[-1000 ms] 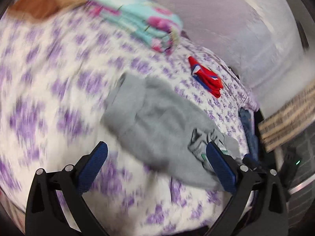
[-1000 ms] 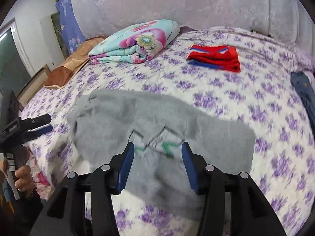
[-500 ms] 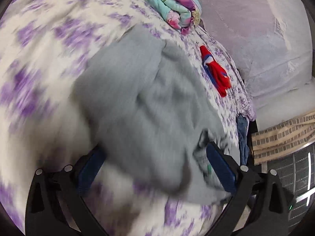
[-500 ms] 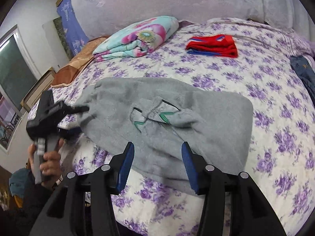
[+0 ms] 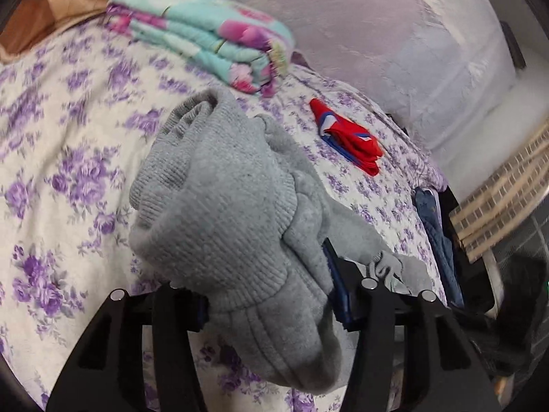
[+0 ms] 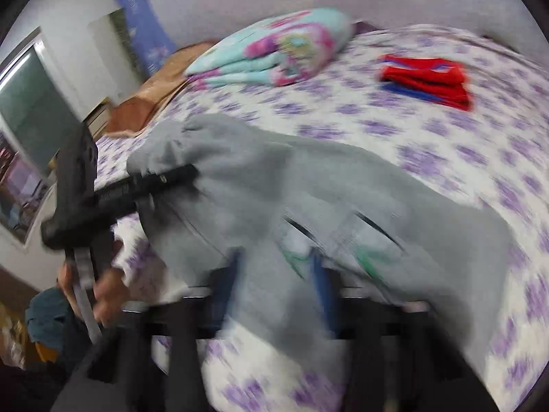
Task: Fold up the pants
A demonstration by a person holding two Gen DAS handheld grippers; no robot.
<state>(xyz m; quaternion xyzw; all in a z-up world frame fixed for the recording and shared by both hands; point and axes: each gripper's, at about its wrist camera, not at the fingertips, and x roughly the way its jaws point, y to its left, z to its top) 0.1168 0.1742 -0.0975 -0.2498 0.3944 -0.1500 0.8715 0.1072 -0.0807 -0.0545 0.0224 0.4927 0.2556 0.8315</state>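
Note:
The grey knit pants (image 5: 219, 206) lie across the purple-flowered bed sheet (image 5: 68, 144). My left gripper (image 5: 267, 295) is shut on their bunched ribbed end, which fills the space between the jaws and hangs over them. In the right wrist view the pants (image 6: 343, 192) spread across the bed, and the left gripper (image 6: 164, 178) shows at their left end. My right gripper (image 6: 274, 281) is blurred; its blue pads (image 6: 319, 278) sit at the pants' near edge with cloth between them, by the green-marked part (image 6: 367, 261).
A folded floral blanket (image 5: 206, 34) and a brown pillow (image 5: 68, 7) lie at the head of the bed. A folded red and blue garment (image 5: 350, 140) lies beyond the pants. Blue jeans (image 5: 435, 226) hang at the bed's right edge. A padded headboard (image 5: 377, 34) stands behind.
My left gripper has closed on the pants' end and lifted it. My right gripper has moved forward onto the pants' near edge, which now lies between its pads.

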